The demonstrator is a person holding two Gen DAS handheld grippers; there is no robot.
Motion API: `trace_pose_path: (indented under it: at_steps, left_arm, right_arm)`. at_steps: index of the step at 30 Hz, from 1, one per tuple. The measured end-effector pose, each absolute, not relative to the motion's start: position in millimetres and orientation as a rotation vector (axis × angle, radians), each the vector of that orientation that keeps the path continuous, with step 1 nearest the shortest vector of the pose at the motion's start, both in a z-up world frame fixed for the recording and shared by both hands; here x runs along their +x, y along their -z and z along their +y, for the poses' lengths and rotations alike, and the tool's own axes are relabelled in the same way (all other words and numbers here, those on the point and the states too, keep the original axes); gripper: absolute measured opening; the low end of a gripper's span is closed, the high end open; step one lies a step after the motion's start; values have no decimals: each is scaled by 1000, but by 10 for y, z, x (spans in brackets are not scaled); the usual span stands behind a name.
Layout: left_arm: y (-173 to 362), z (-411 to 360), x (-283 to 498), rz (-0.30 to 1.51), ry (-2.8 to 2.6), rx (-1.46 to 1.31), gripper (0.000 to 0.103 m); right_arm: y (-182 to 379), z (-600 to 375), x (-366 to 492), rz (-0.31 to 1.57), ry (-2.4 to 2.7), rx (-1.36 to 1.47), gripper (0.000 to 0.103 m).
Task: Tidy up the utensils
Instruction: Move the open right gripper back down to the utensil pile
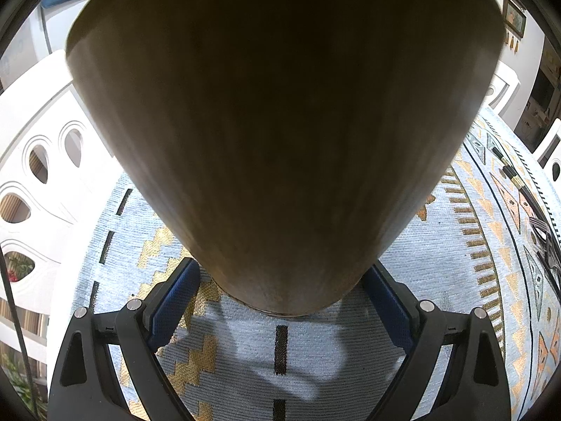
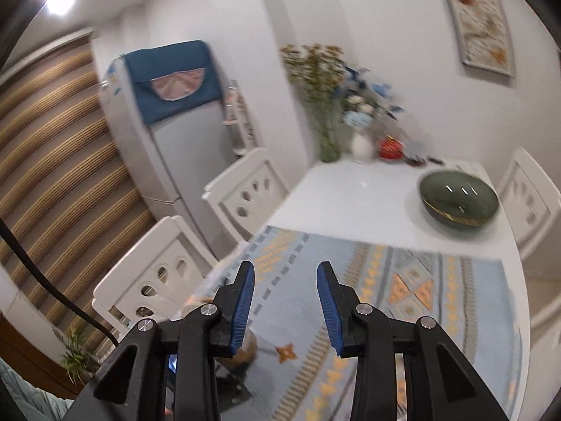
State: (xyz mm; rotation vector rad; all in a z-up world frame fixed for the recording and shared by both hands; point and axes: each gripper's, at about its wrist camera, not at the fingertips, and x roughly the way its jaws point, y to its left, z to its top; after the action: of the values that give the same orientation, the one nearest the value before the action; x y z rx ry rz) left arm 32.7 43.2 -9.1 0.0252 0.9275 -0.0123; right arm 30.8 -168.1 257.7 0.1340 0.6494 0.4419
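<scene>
The left tool point(image 1: 280, 301) is gripping a wooden utensil holder point(image 1: 280, 122) near its narrow base, its blue pads pressing either side; the holder is filling most of the left wrist view, flaring toward the top of the frame and blocking what lies behind it. Its base is sitting at or just above the patterned cloth point(image 1: 438, 256) on the desk; actual contact cannot be told. At the right edge of that view, dark chopsticks point(image 1: 508, 172) and what look like dark-handled utensils point(image 1: 547, 245) are lying on the cloth.

The right tool point(image 2: 285, 301) is hanging open over the cloth with nothing between its pads, pointing toward the white desk point(image 2: 350, 193), where a green bowl point(image 2: 459, 203) is sitting in the upper right; this view is blurred by motion.

The holder is looking rigid, smooth-walled and fairly heavy, and it is tapering, so it may be prone to slipping; a firm squeeze low on the body seems sound. The chopsticks are thin and light, probably best pinched across their middle.
</scene>
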Motion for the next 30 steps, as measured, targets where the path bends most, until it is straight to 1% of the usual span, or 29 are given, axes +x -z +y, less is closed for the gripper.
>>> trace_pose_path:
  at_steps: [11,16,21,26,30]
  left_arm:
    - [91,432,328,928,12,25,95]
    - [91,432,324,928,12,25,95]
    - [90,433,331,928,13,26,95]
    - [88,432,331,928,13,26,95]
    - [87,430,332,928,13,26,95]
  right_arm:
    - [-2222,-2637,234,768,-230,281,36]
    - [-1714,-2837,401,961,-192,325,36]
    - [-1134,-2810,355,1161,-212,258,34]
    - [-765,-2722,196,1273,-227,190,29]
    - [-589,-2615,154,1328,-215,130,25]
